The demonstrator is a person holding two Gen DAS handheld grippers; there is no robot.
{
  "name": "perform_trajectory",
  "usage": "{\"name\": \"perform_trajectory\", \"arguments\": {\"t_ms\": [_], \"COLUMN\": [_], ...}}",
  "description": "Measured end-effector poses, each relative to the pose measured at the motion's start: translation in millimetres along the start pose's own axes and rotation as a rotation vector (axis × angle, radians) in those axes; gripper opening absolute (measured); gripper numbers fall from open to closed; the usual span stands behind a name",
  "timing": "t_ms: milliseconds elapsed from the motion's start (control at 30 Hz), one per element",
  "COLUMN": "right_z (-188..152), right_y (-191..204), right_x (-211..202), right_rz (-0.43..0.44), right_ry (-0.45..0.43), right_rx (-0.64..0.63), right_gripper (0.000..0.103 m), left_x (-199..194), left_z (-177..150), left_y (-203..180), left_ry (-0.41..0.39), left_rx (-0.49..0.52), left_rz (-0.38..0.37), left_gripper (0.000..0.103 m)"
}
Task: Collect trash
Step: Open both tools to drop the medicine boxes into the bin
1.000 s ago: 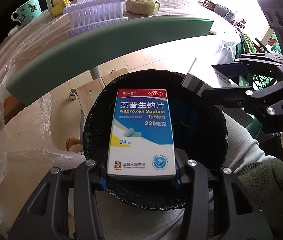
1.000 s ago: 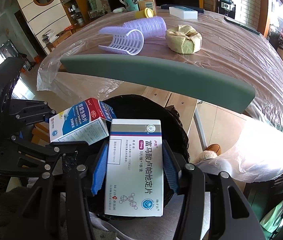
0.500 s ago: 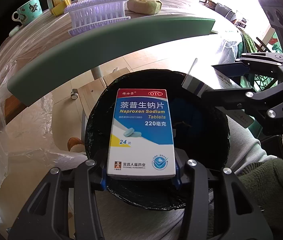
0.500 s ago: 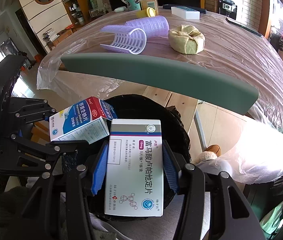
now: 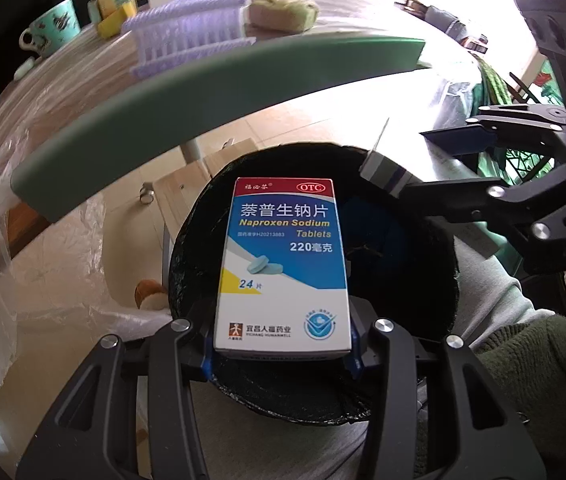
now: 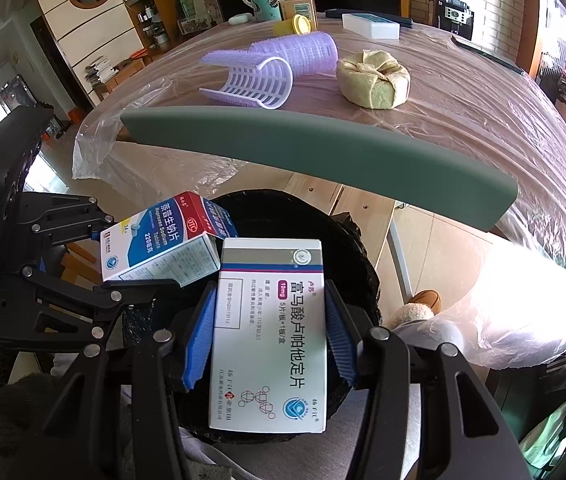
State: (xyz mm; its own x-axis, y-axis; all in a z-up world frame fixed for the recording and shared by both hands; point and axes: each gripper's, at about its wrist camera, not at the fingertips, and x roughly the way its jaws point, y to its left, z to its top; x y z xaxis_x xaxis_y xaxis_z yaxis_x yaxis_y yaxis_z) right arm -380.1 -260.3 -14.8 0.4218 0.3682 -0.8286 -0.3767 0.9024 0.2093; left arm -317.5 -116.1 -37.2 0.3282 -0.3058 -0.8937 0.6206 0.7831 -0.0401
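- Left claw (image 5: 283, 354): jaws opening; the blue-and-white naproxen box (image 5: 283, 264) sits between the blue pads, which have eased off from the tighter clamp of a second ago. The box has not dropped and looks lightly held at its near end.
- Right claw (image 6: 269, 344): jaws also opening, by a smaller step than a second ago; the white tablet box (image 6: 269, 332) sits between its pads. A thin gap seems to show on the left pad; firm contact cannot be confirmed.
- Meaning for the task, as a judgement: both releases are starting over the bin, so two pieces of trash are about to be dropped in.
- Black-lined trash bin (image 5: 399, 288): directly below and ahead of both claws, its mouth open under both boxes.
- Naproxen box, orientation: long axis runs straight out along the left claw's fingers, printed face up, red-banded top end pointing away, over the bin's middle.
- White tablet box, orientation: long axis likewise runs along the right claw's fingers, grey-banded end pointing away; its far left corner lies just beside the naproxen box.
- Beyond the claws: a green chair back (image 6: 323, 160), then the plastic-covered desk (image 6: 463, 92) carrying a purple basket (image 6: 267, 76) and a tan cloth bundle (image 6: 373, 80).
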Motion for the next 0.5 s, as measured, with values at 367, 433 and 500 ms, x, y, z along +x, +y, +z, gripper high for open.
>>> {"name": "perform_trajectory", "arguments": {"t_ms": [367, 433, 500], "right_z": [3, 4, 4], "right_y": [-2, -3, -3], "right_x": [-17, -22, -28], "right_rz": [-0.016, -0.022, -0.027], "right_ry": [-0.054, -0.064, -0.081], "right_rx": [0.001, 0.001, -0.003], "right_gripper": [0.072, 0.073, 0.073], "left_x": [-9, -12, -16], "left_z": [1, 1, 1], "left_y": [-1, -1, -1], "left_ry": [-0.041, -0.047, -0.056], "left_rx": [0.01, 0.009, 0.005], "left_rz": [0.015, 0.022, 0.032], "left_gripper": [0.076, 0.077, 0.077]}}
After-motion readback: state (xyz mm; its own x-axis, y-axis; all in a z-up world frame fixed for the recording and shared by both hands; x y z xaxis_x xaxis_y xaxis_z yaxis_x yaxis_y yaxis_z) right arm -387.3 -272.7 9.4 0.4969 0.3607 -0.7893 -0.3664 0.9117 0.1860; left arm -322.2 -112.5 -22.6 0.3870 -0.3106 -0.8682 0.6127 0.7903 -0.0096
